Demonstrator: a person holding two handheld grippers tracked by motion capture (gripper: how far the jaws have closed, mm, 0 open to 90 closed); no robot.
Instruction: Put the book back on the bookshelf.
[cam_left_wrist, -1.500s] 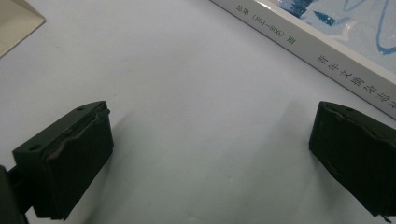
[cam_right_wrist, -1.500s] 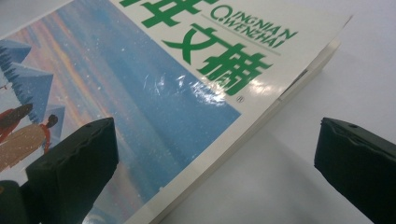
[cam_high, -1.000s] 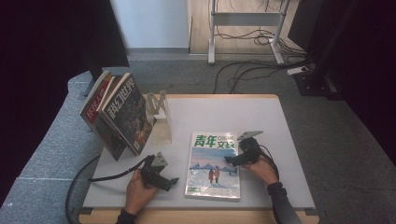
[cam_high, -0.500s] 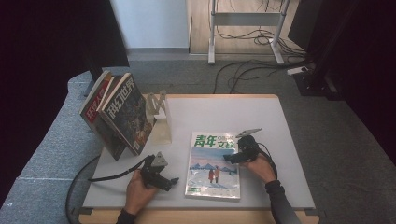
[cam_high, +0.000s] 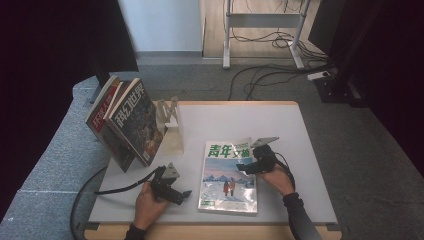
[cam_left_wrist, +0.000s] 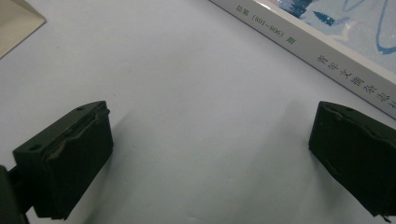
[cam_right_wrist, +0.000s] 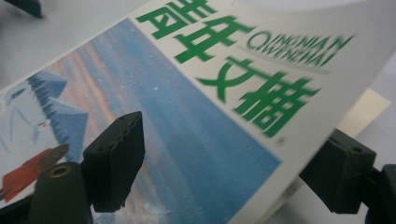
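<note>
A magazine (cam_high: 229, 177) with green title letters and a blue snowy cover lies flat on the table. My right gripper (cam_high: 243, 166) is at its upper right edge. In the right gripper view the cover (cam_right_wrist: 210, 107) curls up between the jaws, one above it and one under its edge. The jaws have just been closing, with a gap still showing to the cover. My left gripper (cam_high: 184, 194) rests on the table left of the magazine, open and empty. In the left gripper view the magazine's spine (cam_left_wrist: 327, 51) runs past, beyond the jaws.
Several books (cam_high: 127, 122) lean against a beige stand (cam_high: 170, 127) at the table's left rear. The grey table (cam_high: 280, 125) has a wooden front edge. Cables and a metal frame lie on the floor behind it.
The right gripper has edged slightly left over the magazine's right edge. The left hand has stayed still.
</note>
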